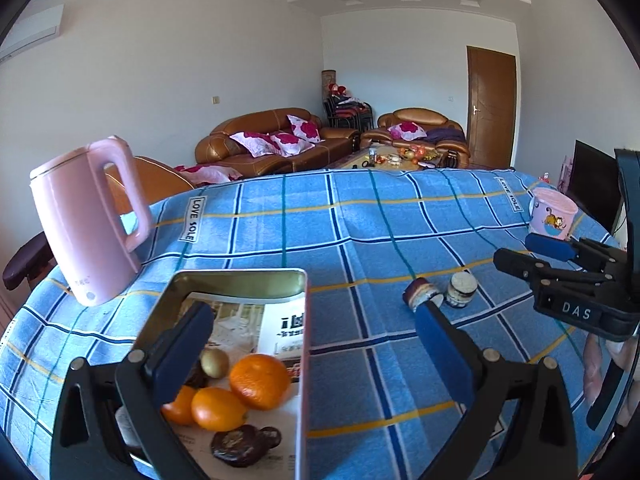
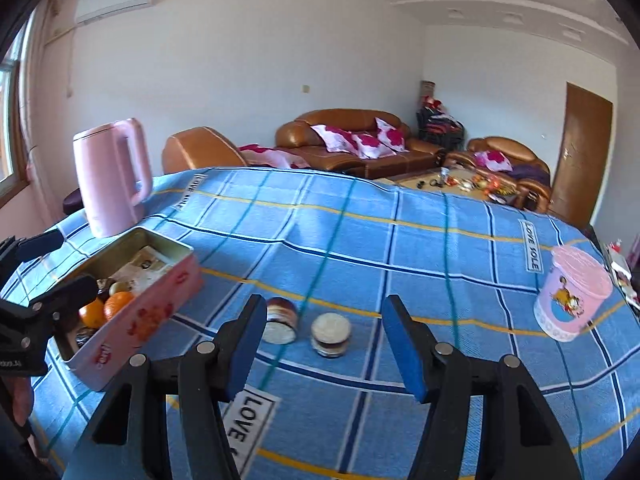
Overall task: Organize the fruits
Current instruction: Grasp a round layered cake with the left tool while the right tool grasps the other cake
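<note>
An open pink tin sits on the blue checked cloth and holds three oranges, a kiwi and dark round wrapped sweets. My left gripper hovers open over the tin's near right corner, its left finger above the fruit and nothing gripped. In the right wrist view the tin lies at the left, with the left gripper above it. My right gripper is open and empty, low over the cloth just short of two small jars. It also enters the left wrist view, right gripper.
One jar stands upright, the other lies on its side. A pink kettle stands behind the tin at the left. A pink cartoon tub sits near the right edge. Sofas and a cluttered coffee table lie beyond the table.
</note>
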